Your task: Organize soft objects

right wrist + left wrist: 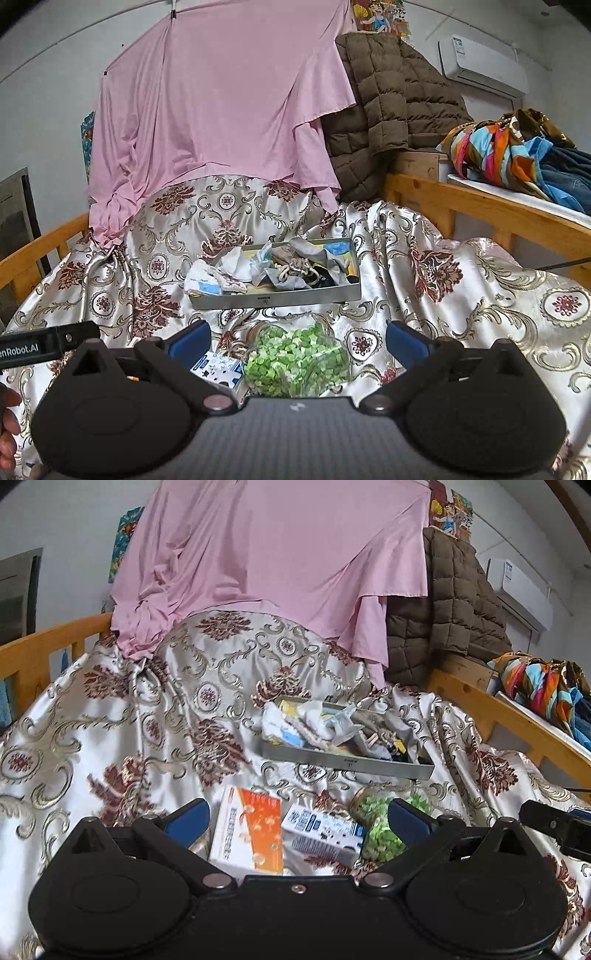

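Two grippers hover with fingers spread, holding nothing: the left gripper (297,818) and right gripper (297,338), both in front of the metal tray (280,297). Crumpled cloths (280,264) fill that tray; a green bag (295,363) lies just before it.

- A shallow grey metal tray (347,763) (280,300) sits on the patterned satin bedspread, its long side facing forward and slightly tilted.
- Soft items fill the tray in a loose heap: white crumpled cloths (280,720) (218,278) at the left end, spilling over the rim, with a blue patch showing.
- A beige drawstring pouch (295,266) with a knotted cord lies near the middle.
- Grey fabric (332,264) and dark pieces are bunched at the right end.
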A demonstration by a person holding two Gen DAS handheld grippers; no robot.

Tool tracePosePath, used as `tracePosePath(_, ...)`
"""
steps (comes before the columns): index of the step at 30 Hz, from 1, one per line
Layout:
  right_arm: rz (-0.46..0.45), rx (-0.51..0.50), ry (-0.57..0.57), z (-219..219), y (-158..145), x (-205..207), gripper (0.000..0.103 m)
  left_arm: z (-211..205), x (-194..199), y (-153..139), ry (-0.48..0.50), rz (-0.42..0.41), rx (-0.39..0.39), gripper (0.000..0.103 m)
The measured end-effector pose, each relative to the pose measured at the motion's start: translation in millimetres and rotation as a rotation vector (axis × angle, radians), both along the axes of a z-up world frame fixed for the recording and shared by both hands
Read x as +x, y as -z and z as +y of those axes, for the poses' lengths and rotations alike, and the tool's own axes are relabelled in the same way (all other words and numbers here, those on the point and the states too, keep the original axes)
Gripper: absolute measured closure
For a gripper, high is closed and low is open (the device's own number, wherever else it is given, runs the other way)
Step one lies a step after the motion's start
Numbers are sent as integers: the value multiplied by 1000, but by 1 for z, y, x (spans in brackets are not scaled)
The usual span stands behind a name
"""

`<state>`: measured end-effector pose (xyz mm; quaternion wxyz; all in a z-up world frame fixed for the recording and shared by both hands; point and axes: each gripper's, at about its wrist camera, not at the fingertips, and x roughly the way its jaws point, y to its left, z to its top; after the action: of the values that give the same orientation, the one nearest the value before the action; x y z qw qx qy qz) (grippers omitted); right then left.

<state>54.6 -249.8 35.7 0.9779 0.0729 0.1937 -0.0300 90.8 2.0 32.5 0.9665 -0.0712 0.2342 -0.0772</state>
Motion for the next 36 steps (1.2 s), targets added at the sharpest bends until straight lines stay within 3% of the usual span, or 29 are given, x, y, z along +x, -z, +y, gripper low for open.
tracePosePath(36,9,1,4,8,7,-16,0,3,-9,8,-41,11,30,1)
